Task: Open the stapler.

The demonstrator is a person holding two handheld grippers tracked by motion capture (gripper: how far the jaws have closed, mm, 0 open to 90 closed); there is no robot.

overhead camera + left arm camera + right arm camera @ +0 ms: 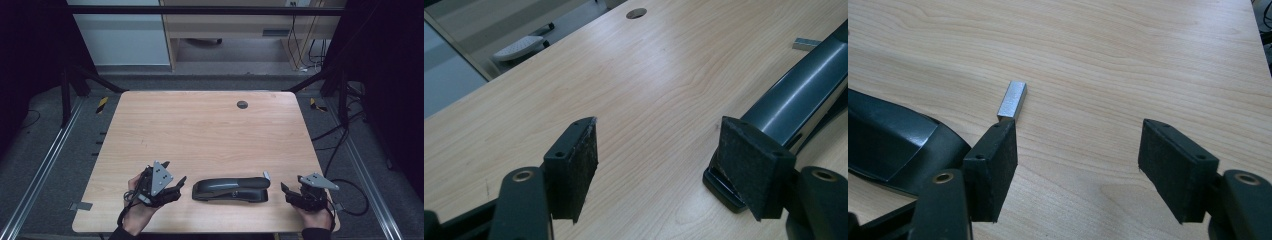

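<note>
Lay on the pale wooden table (200, 130): long dark grey plastic stapler (231, 190), small silver staple block (1012, 101) beside it. Flanked by left gripper (176, 189) and right gripper (286, 192), both gaping, grasping nothing.

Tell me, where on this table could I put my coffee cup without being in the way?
Nearly the whole wooden table is bare, from the round hole near the far edge down to the middle. The near edge is crowded: the black stapler, a small metal block, the left gripper and right gripper.

Stapler (231, 190) blocks gap between grippers; far table (200, 125) free
</note>
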